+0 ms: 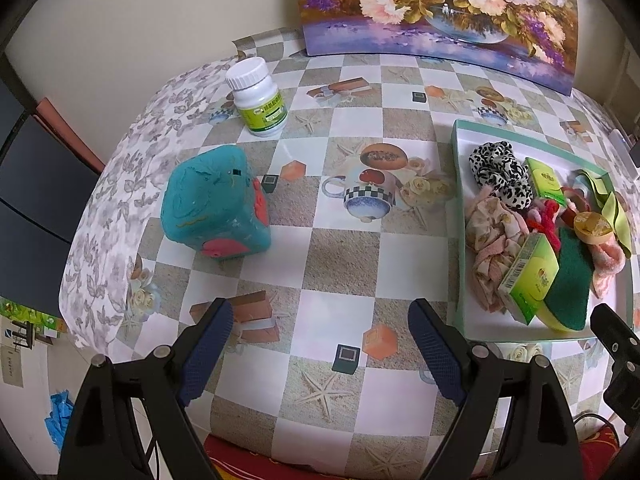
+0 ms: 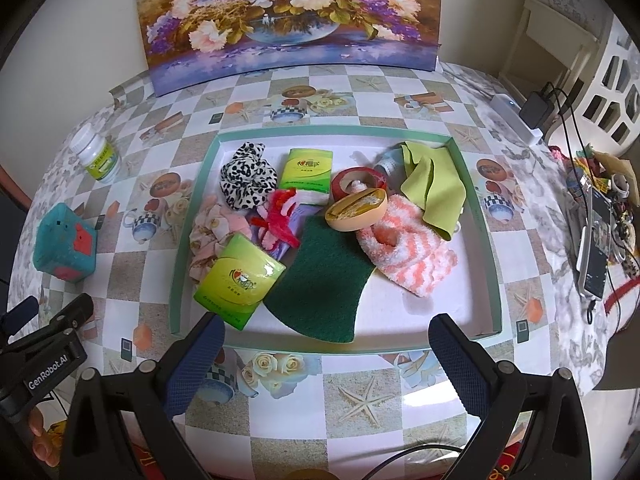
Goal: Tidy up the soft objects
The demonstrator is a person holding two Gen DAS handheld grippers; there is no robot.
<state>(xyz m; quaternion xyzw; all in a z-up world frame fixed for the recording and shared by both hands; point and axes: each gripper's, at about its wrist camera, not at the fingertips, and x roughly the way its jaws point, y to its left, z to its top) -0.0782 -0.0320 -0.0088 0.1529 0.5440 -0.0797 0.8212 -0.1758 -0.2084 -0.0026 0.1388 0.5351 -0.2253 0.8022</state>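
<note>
Checkered tablecloth (image 2: 352, 360) covers the table; flower painting (image 2: 288, 12) leans against a cream wall (image 1: 140, 20).

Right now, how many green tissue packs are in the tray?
2. One tissue pack lies toward the tray's back, beside the leopard scrunchie. The other sits near the front left corner, against the green scouring pad. More could be buried underneath.

"GenRobot.AI" on left claw (image 2: 24, 318)
</note>
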